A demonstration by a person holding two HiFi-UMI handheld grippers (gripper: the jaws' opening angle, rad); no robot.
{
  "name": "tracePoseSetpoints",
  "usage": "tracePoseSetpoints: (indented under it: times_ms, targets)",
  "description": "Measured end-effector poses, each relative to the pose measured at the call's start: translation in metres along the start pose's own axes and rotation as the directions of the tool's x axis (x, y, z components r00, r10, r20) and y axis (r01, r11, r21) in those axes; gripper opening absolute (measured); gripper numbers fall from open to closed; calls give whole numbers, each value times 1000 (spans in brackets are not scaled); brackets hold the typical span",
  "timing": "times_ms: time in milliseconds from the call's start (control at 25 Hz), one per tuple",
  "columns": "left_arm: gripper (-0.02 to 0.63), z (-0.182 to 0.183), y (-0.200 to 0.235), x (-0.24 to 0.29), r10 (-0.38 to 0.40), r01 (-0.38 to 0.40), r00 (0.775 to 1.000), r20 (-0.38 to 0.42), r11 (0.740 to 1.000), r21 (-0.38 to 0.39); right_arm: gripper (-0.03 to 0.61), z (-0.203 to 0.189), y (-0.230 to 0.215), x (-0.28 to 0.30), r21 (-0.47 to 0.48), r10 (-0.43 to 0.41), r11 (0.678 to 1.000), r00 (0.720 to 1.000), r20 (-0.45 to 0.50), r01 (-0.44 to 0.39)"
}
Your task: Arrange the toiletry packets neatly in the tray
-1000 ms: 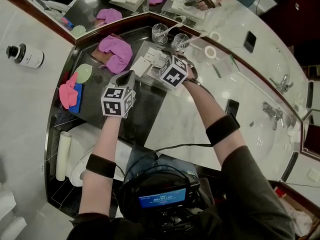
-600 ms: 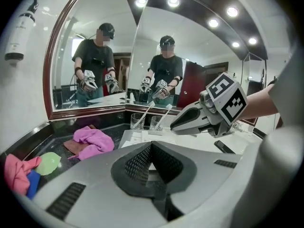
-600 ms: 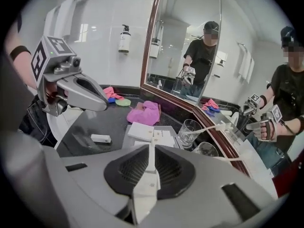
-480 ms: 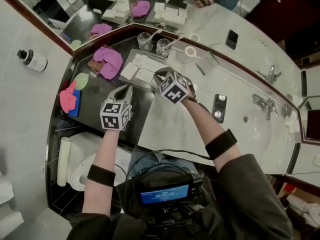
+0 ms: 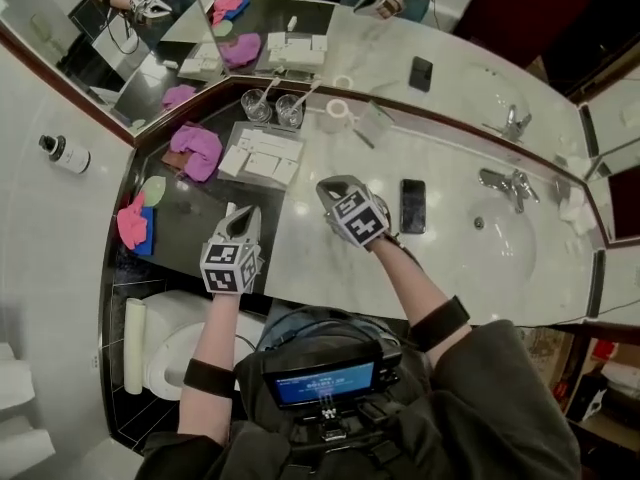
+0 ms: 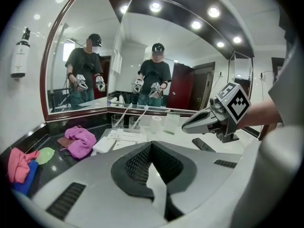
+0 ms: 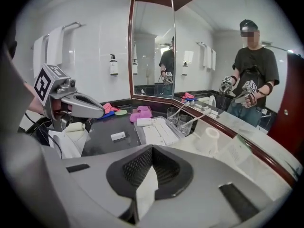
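The tray [image 5: 262, 155] lies on the dark counter by the mirror, with white toiletry packets [image 5: 268, 146] laid side by side in it. In the two gripper views the tray [image 6: 124, 136] [image 7: 159, 131] is well ahead of the jaws. One loose white packet [image 7: 118, 136] lies on the dark counter [image 5: 190, 218] short of the tray. My left gripper [image 5: 245, 218] [image 6: 151, 146] is shut and empty, held above the counter's near edge. My right gripper [image 5: 328, 186] [image 7: 152, 148] hangs over the white marble; its jaws have just been closing, nothing between them, and they stand shut.
A pink cloth [image 5: 195, 148] lies left of the tray, with a pink and blue bundle [image 5: 135, 223] further left. Two glasses [image 5: 273, 108] holding toothbrushes and a paper roll [image 5: 337, 114] stand behind it. A phone [image 5: 412, 206] lies near the basin [image 5: 500, 248].
Both grippers have drawn back from the tray toward me and risen. The right gripper, over the tray's packets a second ago, is now over the white marble.
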State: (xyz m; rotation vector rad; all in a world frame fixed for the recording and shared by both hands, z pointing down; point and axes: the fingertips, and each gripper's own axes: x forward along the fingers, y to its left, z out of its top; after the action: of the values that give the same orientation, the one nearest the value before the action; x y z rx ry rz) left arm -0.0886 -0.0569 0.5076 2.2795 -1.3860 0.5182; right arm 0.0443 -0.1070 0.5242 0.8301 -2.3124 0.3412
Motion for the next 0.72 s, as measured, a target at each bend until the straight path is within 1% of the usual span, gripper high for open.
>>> tracePoseSetpoints:
  times_ms: [240,400,600,720]
  targets:
    - [2,-9,-38,-10,-27,27,1000,7,1000,-3,6,-36,6,-43,68,-16,998,1000,17,15]
    - [2,-16,-56,-14,-31,31,999,7,999,-10,6,-51,7,-62,96,-18,995,999,28,16]
    - [0,-20,-73,-20,-46,46,999,20,999,3,6,-63,11,-74,102,-8,995,1000,31,5]
    - [0,-21,-79,-22,-48,48,998,27,999,-8,7,-68,13,-77,98,-2,995,1000,26,-1]
